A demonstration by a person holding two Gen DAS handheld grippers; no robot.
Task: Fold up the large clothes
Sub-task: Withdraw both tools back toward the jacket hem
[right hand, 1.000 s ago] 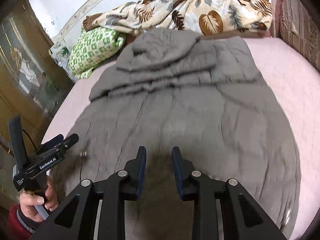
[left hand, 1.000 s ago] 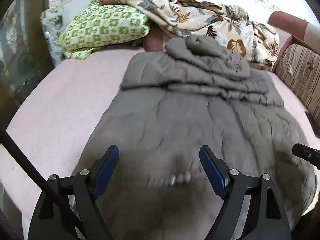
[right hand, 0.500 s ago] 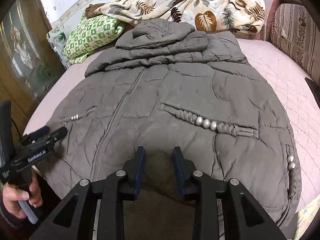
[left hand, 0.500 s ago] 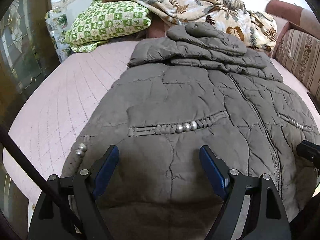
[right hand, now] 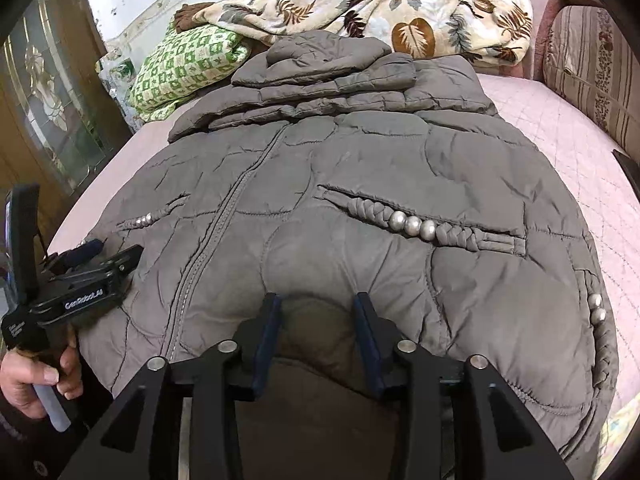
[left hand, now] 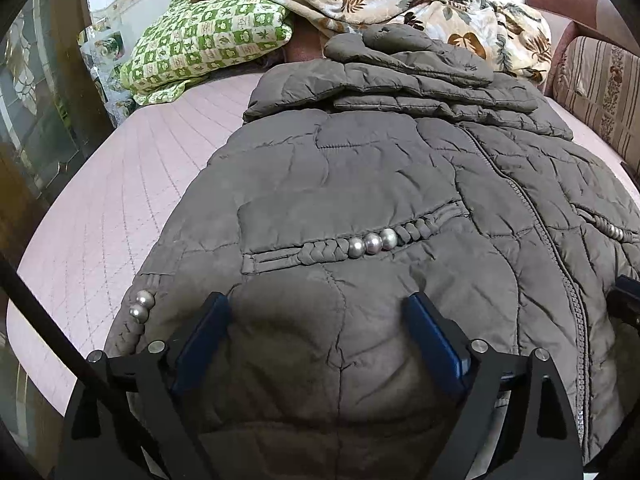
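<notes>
**Both tongs opening over the coat's hem**

Left tongs [left hand: 316, 320] stand wide apart with their jaws opening; puffed grey fabric of the coat [left hand: 380, 184] bulges between the blue pads [left hand: 434, 340], but the pads do not press on it. Right tongs [right hand: 316, 312] are about half apart and also opening, with a dark fold of the hem in the gap and neither pad closed on it. Whether the fingertips rest on the cloth cannot be told in either view.

From the right wrist, the person's hand [right hand: 38, 384] grips the left tool's handle at the near left edge of the bed [right hand: 560, 140]; the sleeve is cut off by the frame.

The coat lies front up on the pink quilted bed, hem at the near edge, zip running away from the camera, beaded pocket trim [right hand: 412, 224] on each side. Its hood and sleeves are folded over the far end. Beyond lie a green checked pillow [left hand: 208, 40] and a leaf-print blanket [right hand: 384, 4], partly hidden behind the hood.
</notes>
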